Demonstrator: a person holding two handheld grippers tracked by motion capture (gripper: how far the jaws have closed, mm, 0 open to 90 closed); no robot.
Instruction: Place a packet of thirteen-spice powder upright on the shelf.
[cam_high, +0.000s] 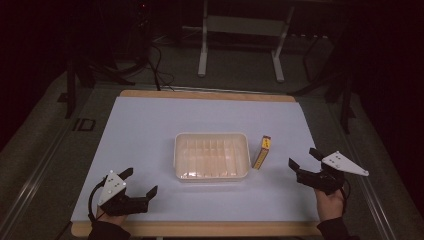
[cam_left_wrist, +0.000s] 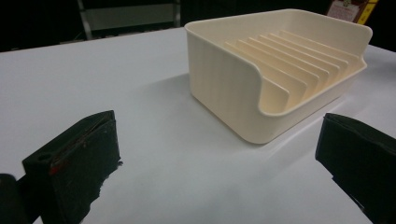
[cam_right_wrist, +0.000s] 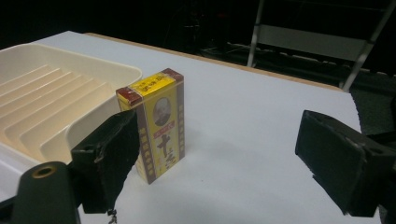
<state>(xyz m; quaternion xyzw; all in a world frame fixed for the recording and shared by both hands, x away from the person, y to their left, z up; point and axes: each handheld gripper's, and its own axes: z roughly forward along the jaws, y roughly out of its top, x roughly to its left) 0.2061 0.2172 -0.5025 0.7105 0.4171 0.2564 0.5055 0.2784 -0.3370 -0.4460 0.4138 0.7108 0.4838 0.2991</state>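
A cream ribbed tray (cam_high: 244, 141) (cam_left_wrist: 224, 84) (cam_right_wrist: 116, 70) lies empty in the middle of the white table top. Just right of it a yellow and brown box (cam_high: 262, 152) (cam_right_wrist: 159, 123) stands on its long edge; its top corner (cam_left_wrist: 351, 9) peeks over the tray's far wall in the left gripper view. My right gripper (cam_high: 304, 158) (cam_right_wrist: 229, 158) is open, low over the table to the right of the box, with the box close by its left jaw. My left gripper (cam_high: 139, 182) (cam_left_wrist: 219, 161) is open near the front left, apart from the tray, holding nothing.
The white sheet covers a wooden board (cam_high: 207, 95) whose edge shows at the back and front. Behind the table stand a metal frame (cam_high: 240, 35) and cables (cam_high: 155, 65) on a dark floor. A hand (cam_high: 330, 202) holds each gripper at the front edge.
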